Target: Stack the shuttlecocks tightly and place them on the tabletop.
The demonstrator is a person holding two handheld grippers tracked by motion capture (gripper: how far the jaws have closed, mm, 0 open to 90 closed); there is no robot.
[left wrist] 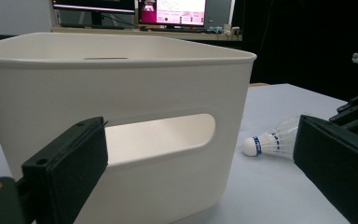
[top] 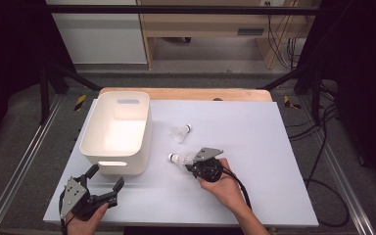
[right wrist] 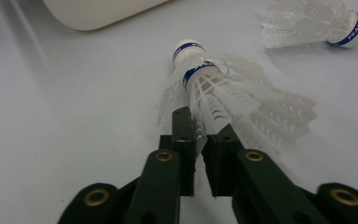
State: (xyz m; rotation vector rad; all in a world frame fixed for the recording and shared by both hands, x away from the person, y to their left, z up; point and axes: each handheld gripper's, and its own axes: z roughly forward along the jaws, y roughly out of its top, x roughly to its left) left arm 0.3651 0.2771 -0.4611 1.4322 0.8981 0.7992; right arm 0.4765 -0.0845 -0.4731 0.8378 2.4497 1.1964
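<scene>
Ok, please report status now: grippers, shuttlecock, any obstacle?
Right gripper shut on shuttlecock skirt. Left gripper open, idle by bin. Second shuttlecock lies clear.

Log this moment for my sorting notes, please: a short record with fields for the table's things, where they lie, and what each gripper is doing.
surface: white board on the table
bin: white bin, left half of the board, nothing seen inside
held shuttlecock: shuttlecock, cork pointing toward the bin, feathered skirt pinched between the jaws
loose shuttlecock: second shuttlecock, lying on its side, farther back, right of the bin
right gripper: right gripper, low over the board, shut on the shuttlecock's skirt
left gripper: left gripper, before the bin's near wall, jaws wide apart, holding nothing
</scene>
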